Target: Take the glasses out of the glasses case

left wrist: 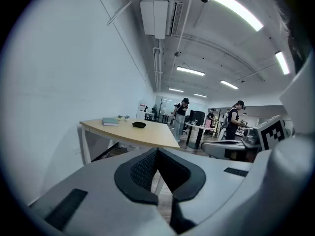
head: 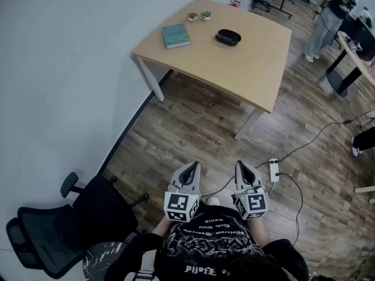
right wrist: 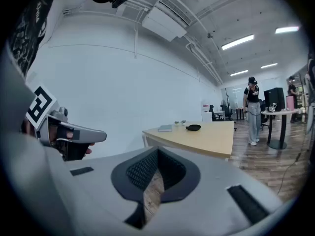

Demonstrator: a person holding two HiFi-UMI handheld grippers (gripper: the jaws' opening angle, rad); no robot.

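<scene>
The black oval glasses case [head: 228, 37] lies at the far side of the light wooden bench [head: 252, 75], long axis left-right, well ahead of both grippers. Left gripper [head: 191, 166] and right gripper [head: 244, 165]: fingers closed, empty. The right appears marginally nearer.

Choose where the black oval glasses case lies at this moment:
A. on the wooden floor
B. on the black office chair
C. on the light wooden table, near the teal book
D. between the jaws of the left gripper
C: in the head view the black oval glasses case lies on the light wooden table, near the teal book, well away from the left gripper and the right gripper.
</scene>
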